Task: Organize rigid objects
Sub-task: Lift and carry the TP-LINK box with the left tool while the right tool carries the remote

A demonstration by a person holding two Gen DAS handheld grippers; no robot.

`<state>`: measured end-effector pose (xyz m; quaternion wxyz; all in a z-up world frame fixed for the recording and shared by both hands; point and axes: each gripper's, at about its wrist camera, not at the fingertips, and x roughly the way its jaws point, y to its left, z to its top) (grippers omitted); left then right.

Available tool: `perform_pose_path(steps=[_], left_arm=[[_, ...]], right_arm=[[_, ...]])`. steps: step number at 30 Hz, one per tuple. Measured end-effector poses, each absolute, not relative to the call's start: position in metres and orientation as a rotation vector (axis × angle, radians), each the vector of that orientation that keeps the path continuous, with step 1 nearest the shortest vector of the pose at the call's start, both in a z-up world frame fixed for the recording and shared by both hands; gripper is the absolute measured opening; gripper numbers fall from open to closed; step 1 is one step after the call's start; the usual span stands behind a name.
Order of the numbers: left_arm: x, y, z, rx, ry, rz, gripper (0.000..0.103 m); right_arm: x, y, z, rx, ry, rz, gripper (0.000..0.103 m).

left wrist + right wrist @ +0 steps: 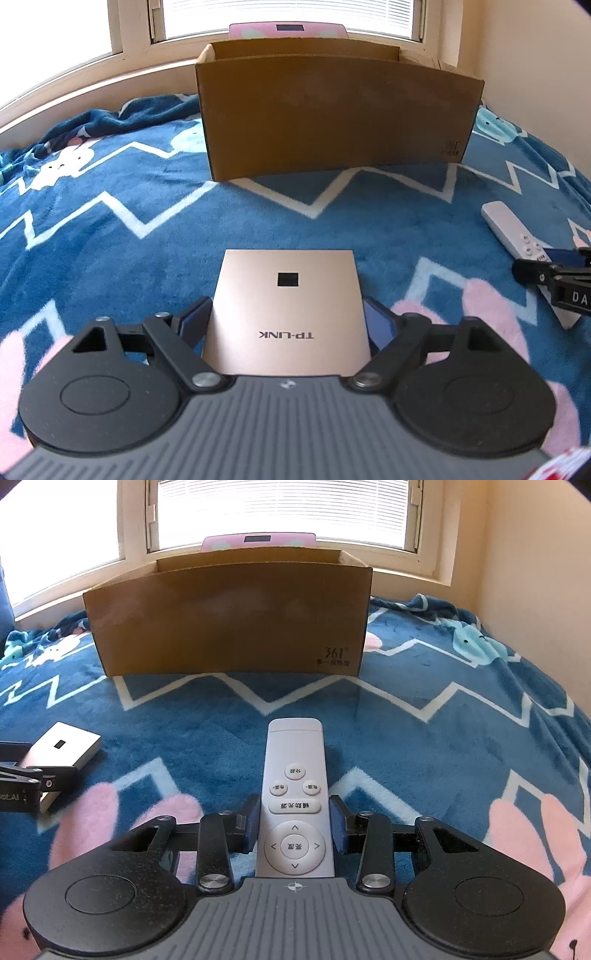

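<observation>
STEP: grasp, both items on the blue patterned blanket [424,746] | LEFT: left gripper [286,325] jaws clamp the flat gold TP-LINK router box [288,306], lower centre | RIGHT: right gripper [294,825] jaws clamp the slim white remote control [294,775], lower centre | NEXT: lift both, clear the near wall of the open brown cardboard box [229,616], upper centre, release inside.

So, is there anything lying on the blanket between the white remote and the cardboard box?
No. In the right wrist view, only bare blue blanket lies between the white remote and the cardboard box.
</observation>
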<state>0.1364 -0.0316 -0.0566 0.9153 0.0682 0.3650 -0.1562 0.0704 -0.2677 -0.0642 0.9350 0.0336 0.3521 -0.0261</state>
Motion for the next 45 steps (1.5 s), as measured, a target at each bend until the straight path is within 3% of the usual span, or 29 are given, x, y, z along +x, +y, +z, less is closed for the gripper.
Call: perform_pose_path(steps=[45], left_arm=[[0.106, -0.025, 0.039, 0.081, 0.686, -0.299, 0.083]], right_arm=[[0.058, -0.247, 0.027, 0.124, 0.702, 0.040, 0.035]])
